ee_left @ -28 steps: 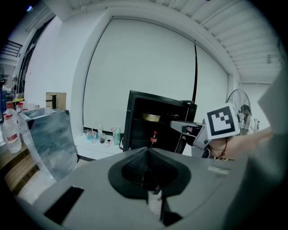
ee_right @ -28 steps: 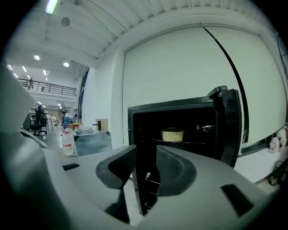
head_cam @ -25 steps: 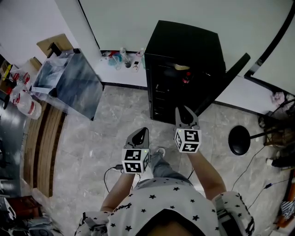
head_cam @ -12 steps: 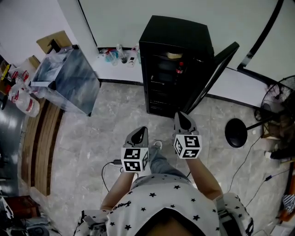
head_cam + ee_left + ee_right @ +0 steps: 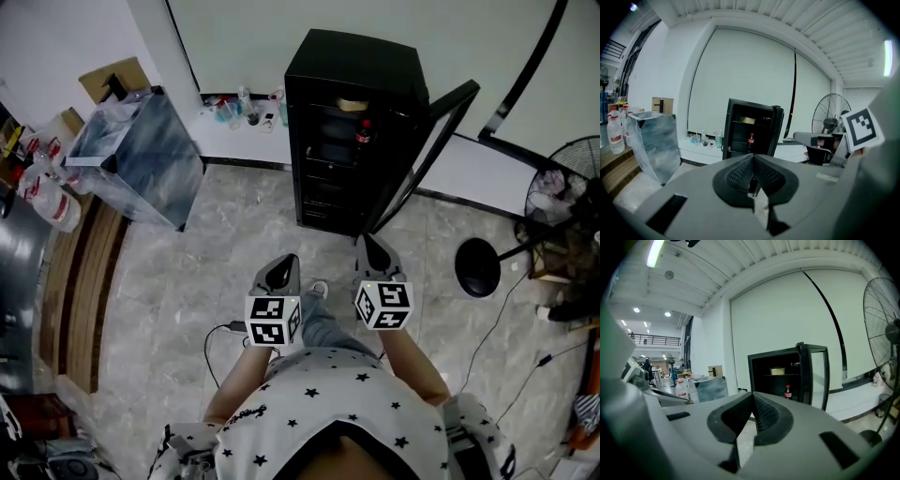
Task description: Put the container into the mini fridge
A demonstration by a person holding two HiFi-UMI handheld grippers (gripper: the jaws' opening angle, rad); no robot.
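The black mini fridge stands against the wall with its glass door swung open to the right. A pale round container sits on its top shelf, with a cola bottle on the shelf below. Both show again in the right gripper view as the container and bottle, and in the left gripper view inside the fridge. My left gripper and right gripper hover over the floor, well short of the fridge. Both are shut and hold nothing.
A shiny metal bin stands to the left, with plastic bottles on a wooden bench beyond it. Small bottles line the white ledge beside the fridge. A standing fan and its round base are at the right. A cable lies on the floor.
Both grippers have drawn back from the fridge, which now sits farther off. The right gripper's jaws, slightly apart before, have come together.
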